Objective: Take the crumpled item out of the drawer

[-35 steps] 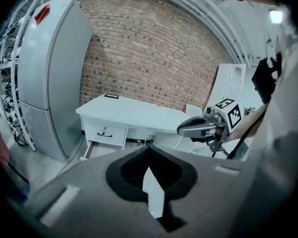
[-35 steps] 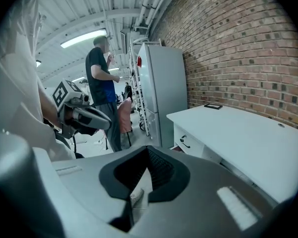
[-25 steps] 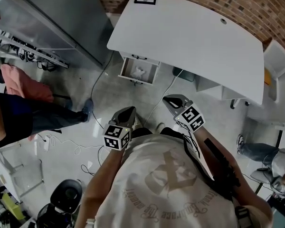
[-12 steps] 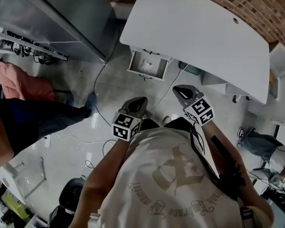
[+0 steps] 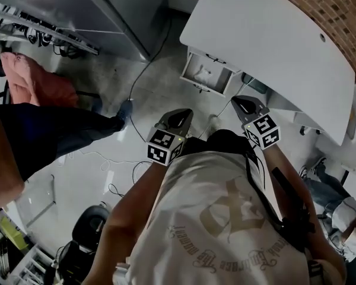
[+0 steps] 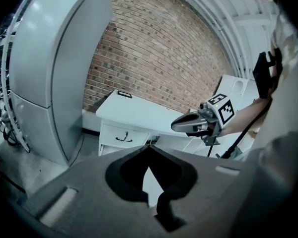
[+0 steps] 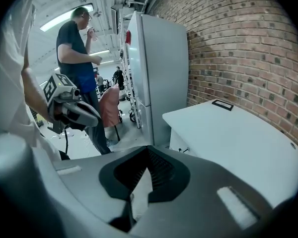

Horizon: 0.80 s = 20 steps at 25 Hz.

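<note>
The white desk (image 5: 273, 34) has its drawer (image 5: 224, 83) pulled out, and a pale crumpled item (image 5: 202, 73) lies inside. I hold both grippers in front of my chest, well short of the drawer. My left gripper (image 5: 179, 118) is shut and holds nothing, and in its own view its jaws (image 6: 149, 147) point at the drawer front (image 6: 120, 139). My right gripper (image 5: 247, 105) is also shut and empty; its own view (image 7: 148, 148) faces along the desk top (image 7: 238, 133). Each gripper shows in the other's view: the right gripper (image 6: 193, 123) and the left gripper (image 7: 77, 112).
A tall grey cabinet (image 5: 118, 10) stands left of the desk against the brick wall (image 5: 338, 10). A person (image 7: 74, 53) in a dark shirt stands at my left, with a leg (image 5: 53, 138) on the floor. Cables (image 5: 139, 82) run across the floor, and a chair base (image 5: 90, 236) is close behind.
The head view has swung left, so the desk and open drawer now sit farther right and higher in frame. Both grippers stay shut and have drifted slightly right.
</note>
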Each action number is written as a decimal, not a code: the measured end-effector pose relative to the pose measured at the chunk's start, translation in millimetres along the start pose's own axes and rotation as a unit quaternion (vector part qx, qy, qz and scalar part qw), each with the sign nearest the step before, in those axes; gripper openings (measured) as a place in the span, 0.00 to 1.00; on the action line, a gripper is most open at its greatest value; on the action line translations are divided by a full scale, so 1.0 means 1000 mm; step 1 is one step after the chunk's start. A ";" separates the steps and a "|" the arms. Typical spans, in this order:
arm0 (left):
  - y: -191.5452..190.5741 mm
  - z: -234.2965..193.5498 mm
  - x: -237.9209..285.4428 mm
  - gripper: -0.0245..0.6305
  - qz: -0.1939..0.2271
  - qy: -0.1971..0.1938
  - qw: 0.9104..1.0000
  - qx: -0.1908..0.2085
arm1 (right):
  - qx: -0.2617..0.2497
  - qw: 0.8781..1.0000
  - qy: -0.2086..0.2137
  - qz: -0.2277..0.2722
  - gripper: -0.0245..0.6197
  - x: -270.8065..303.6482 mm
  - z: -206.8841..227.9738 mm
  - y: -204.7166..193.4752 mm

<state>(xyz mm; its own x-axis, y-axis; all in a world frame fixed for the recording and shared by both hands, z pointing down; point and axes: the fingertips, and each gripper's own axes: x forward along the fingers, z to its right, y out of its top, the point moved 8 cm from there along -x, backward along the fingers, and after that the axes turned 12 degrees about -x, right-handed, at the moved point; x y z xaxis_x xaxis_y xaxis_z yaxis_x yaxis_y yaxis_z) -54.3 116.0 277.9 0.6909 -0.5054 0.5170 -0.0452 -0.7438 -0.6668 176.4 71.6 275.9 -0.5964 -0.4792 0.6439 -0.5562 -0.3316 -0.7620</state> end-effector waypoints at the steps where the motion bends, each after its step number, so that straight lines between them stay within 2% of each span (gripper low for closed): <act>1: 0.002 -0.002 0.001 0.04 0.002 0.005 1.000 -0.004 | -0.003 1.000 0.007 0.000 0.05 0.006 0.002 0.002; 6: 0.006 -0.003 0.010 0.04 0.011 0.037 0.999 -0.027 | -0.042 0.997 0.064 -0.004 0.05 0.036 0.009 0.007; 12: 0.004 0.000 0.019 0.04 0.037 0.090 0.993 -0.073 | -0.100 0.985 0.138 -0.020 0.05 0.071 0.016 0.002; 16: 0.004 -0.002 0.027 0.04 0.053 0.124 0.986 -0.096 | -0.116 0.980 0.161 -0.034 0.05 0.089 0.027 -0.006; 20: -0.005 -0.003 0.030 0.04 0.071 0.166 0.975 -0.132 | -0.123 0.974 0.181 -0.056 0.05 0.104 0.035 -0.025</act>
<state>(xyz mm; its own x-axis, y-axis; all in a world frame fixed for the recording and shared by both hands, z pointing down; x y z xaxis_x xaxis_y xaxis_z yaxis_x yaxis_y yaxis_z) -35.7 103.3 298.0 0.3953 -0.6920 0.6041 -0.3370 -0.7210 -0.6054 148.6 1.1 359.4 -0.6641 -0.1187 0.7382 -0.7251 -0.1385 -0.6746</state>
